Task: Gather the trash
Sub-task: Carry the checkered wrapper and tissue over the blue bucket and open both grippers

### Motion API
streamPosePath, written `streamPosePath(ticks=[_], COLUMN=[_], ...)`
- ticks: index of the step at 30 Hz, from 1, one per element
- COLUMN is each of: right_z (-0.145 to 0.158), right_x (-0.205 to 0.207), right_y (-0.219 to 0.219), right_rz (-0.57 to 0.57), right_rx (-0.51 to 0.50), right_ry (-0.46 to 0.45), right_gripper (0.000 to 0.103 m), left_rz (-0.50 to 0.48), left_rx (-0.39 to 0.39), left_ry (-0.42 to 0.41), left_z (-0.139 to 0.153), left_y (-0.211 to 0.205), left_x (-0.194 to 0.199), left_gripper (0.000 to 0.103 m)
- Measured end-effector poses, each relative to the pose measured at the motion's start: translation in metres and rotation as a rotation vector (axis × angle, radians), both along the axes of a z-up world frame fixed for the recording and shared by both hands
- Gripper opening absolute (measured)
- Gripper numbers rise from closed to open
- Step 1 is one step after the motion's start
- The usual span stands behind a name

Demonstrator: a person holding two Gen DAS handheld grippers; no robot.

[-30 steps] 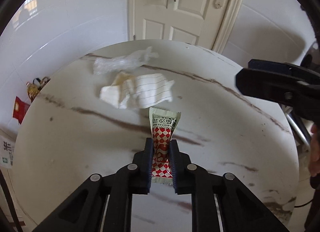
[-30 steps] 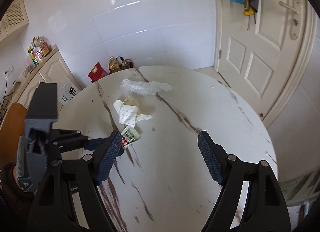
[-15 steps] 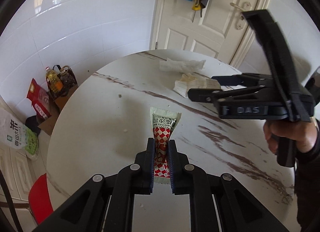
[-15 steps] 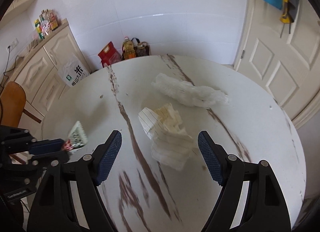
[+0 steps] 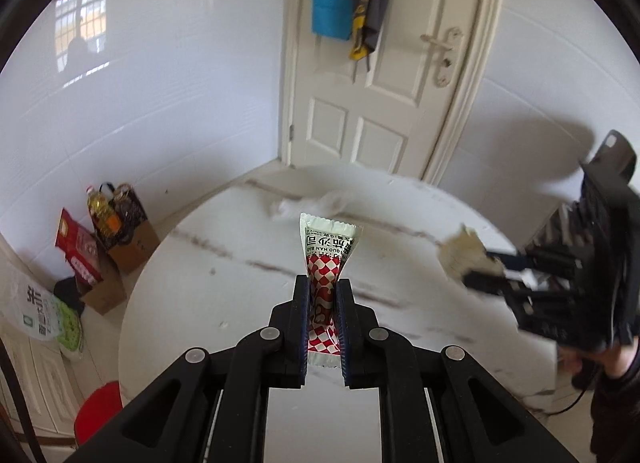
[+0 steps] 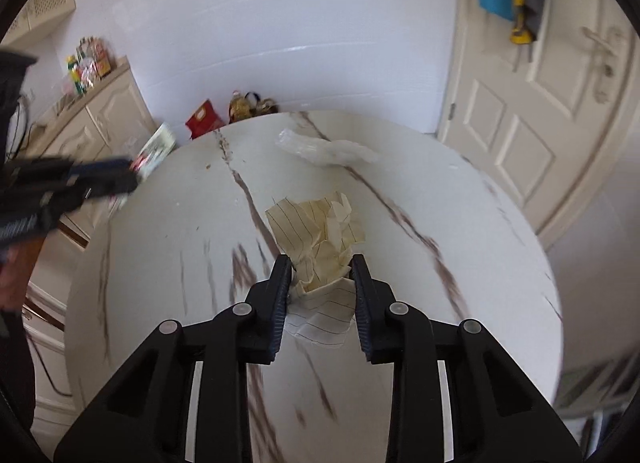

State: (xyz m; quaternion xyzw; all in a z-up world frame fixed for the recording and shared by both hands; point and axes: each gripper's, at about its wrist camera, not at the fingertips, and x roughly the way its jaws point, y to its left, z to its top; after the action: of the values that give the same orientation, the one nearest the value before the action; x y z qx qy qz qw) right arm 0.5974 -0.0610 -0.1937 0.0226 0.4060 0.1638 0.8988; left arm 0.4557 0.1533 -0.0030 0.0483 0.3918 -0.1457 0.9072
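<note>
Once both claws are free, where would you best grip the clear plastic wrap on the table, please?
Grip the plastic wrap at its bunched middle, coming from above with the jaws across its narrow width. It lies as a long crumpled strip on the table, so the middle probably gives the most to pinch.

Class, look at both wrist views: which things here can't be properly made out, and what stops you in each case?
- Plastic wrap, left wrist view: motion blur smears it.
- Crumpled paper, right wrist view: its lower part is hidden between the right gripper's closing jaws.
- Sauce packet, left wrist view: the left gripper covers its middle.
</note>
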Motion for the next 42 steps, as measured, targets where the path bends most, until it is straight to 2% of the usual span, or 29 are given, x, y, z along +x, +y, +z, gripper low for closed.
streamPosePath(ticks=[3,6,13,16,21,23,26,34,38,42], right_z=[0.011,0.015,0.008,-0.003,-0.035,-0.053,-0.082,-0.171,-0.207,-0.235], right_x=[-0.058,-0.122,-0.255,-0.296,-0.328,-0.328,-0.328,-0.3,-0.281,-0.268], right_y=[-0.03,-0.065,-0.144,-0.176,-0.226,-0.246,-0.27,-0.319,-0.332,-0.339], right_rz=[-0.067,-0.151,-0.343,-0.417,-0.523,-0.558,-0.599,-0.66,-0.667,-0.668], right_rx=[0.007,0.057,0.153,0.193,0.227,0.248,0.272,0.365,0.396,0.418], right_ry=[-0.041,-0.074,-0.111,-0.112,-0.081,-0.057,-0.027,0.107,0.175,0.222], right_gripper=[0.028,0.028,0.028,0.028,0.029,0.029,0.029,0.029,0.029,0.03], left_rz=[-0.045,-0.099,-0.305,-0.367,-0.46,-0.469,-0.501,-0.537,-0.538,-0.539], left_rx=[0.009,0.022,0.033,0.046,0.085,0.12,0.146,0.282,0.345,0.375], left_ry=[-0.041,-0.068,-0.066,-0.052,-0.01,0.006,0.071,0.279,0.372,0.444], left_z=[0.029,0.048,0.067,0.068,0.055,0.039,0.005,-0.123,-0.18,-0.224], left_y=[-0.031,-0.067,-0.198,-0.251,-0.328,-0.352,-0.39,-0.472,-0.496,-0.515], left_x=[-0.025,-0.06,-0.128,-0.144,-0.146,-0.134,-0.123,-0.059,-0.031,-0.009], left_gripper=[0.009,0.009,0.009,0.009,0.009,0.009,0.009,0.009,0.009,0.009])
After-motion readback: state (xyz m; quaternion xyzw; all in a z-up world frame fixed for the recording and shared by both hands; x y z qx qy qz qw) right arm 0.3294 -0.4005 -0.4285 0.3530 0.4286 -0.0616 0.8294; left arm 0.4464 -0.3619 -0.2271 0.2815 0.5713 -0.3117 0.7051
